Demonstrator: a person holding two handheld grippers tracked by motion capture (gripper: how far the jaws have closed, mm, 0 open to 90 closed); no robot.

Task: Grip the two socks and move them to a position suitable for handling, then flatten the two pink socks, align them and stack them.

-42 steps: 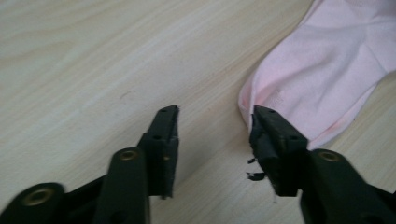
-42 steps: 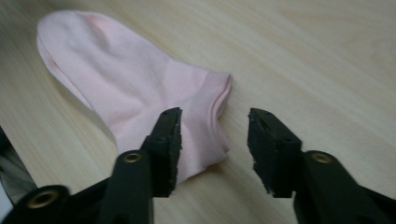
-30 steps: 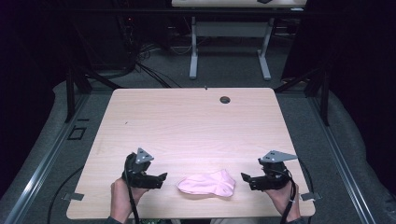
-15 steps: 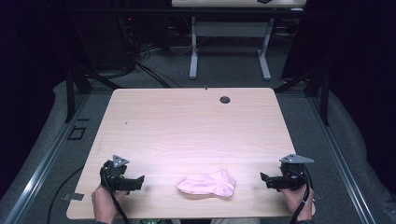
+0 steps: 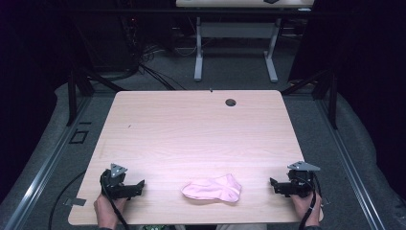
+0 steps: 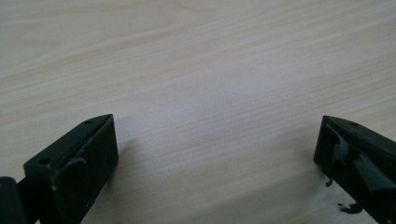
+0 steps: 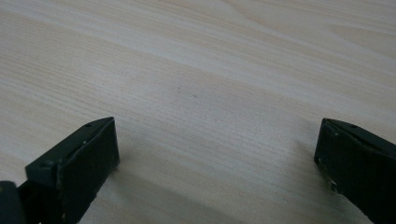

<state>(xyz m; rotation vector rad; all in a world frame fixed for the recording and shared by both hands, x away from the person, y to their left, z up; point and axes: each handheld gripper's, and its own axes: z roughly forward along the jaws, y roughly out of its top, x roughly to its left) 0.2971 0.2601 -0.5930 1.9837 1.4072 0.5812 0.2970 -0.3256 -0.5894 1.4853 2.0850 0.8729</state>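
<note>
A pink sock (image 5: 212, 188) lies flat on the light wooden table (image 5: 191, 134), near the middle of its front edge. My left gripper (image 5: 140, 186) rests low at the front left, pointing right toward the sock and well clear of it. My right gripper (image 5: 274, 185) sits at the front right, pointing left at the sock with a gap between them. Both have just been opening. In the left gripper view the left gripper (image 6: 215, 140) spans bare wood with its jaws far apart. The right gripper (image 7: 215, 140) looks the same in its own view, with nothing between its jaws.
A dark round cable hole (image 5: 231, 102) sits near the table's far edge. Beyond the table are grey floor, loose cables (image 5: 143, 67) and the legs of another desk (image 5: 198, 52). Metal floor rails (image 5: 43, 163) run along both sides.
Both hands have drawn outward from beside the sock toward the table's front corners and sunk lower. The sock lies where it was.
</note>
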